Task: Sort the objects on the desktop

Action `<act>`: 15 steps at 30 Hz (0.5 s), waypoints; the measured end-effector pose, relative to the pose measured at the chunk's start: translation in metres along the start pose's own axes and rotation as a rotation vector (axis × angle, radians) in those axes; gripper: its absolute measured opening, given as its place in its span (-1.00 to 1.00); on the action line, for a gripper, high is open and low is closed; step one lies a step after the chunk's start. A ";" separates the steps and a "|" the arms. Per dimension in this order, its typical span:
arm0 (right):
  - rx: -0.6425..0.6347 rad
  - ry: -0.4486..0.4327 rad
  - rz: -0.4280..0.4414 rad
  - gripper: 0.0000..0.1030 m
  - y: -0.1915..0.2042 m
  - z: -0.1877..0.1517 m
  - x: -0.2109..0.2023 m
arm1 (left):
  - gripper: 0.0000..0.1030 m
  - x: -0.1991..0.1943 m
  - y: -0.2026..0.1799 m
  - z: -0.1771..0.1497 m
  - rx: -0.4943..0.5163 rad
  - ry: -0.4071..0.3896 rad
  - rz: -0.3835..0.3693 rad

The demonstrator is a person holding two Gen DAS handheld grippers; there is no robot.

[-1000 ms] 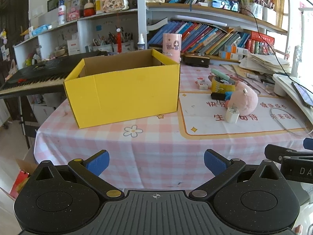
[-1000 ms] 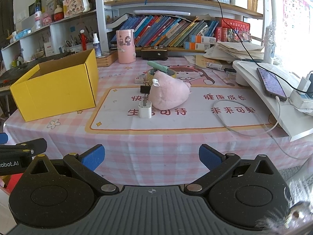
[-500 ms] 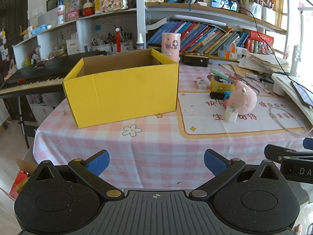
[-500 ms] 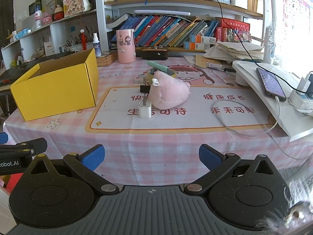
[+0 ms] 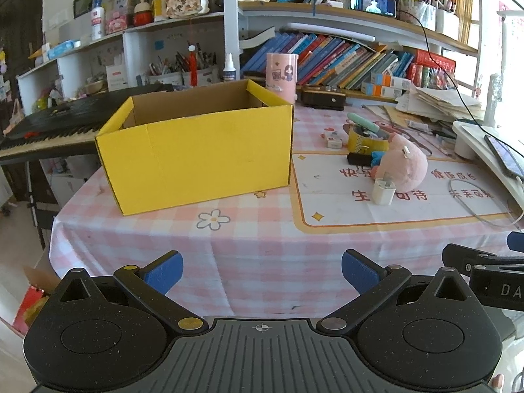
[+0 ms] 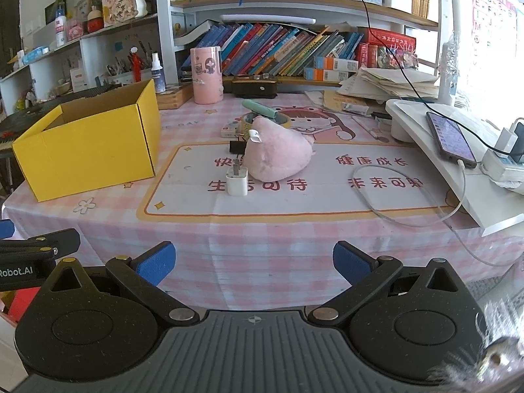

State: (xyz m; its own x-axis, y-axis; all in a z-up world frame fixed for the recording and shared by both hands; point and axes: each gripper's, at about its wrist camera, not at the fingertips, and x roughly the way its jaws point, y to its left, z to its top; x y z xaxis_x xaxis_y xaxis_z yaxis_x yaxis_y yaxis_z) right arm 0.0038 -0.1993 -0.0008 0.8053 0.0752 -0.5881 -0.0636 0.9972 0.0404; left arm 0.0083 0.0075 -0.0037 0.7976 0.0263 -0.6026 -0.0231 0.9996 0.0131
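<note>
An open yellow cardboard box stands on the pink checked table, left of a printed mat. On the mat lie a pink plush toy, a white charger plug, a black binder clip, a yellow tape roll with a green marker on it, and a small white item. My left gripper and right gripper hover before the table's front edge, both open and holding nothing.
A white cable loops on the mat's right. A white stand with a phone fills the right side. A pink cup, bookshelves and stacked papers line the back. A keyboard sits left of the table.
Both views have pulled back and shifted slightly, so the box and objects look a bit smaller and lower. Both grippers remain open.
</note>
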 end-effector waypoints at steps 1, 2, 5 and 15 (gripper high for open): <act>-0.001 0.001 0.000 1.00 -0.001 0.000 0.000 | 1.00 0.001 -0.001 0.000 0.000 0.002 -0.001; -0.002 0.003 -0.001 1.00 -0.001 0.000 0.001 | 1.00 0.002 -0.001 0.001 0.000 0.003 -0.001; -0.003 0.007 -0.001 1.00 -0.004 0.001 0.003 | 1.00 0.005 -0.004 0.002 0.002 0.008 -0.001; -0.007 0.017 0.007 1.00 -0.013 0.008 0.014 | 1.00 0.014 -0.014 0.008 -0.007 0.016 0.019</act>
State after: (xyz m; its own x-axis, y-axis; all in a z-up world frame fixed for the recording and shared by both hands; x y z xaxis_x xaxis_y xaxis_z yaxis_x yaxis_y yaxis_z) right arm 0.0202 -0.2110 -0.0029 0.7945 0.0822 -0.6017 -0.0737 0.9965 0.0388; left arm 0.0241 -0.0057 -0.0059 0.7875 0.0450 -0.6147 -0.0422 0.9989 0.0191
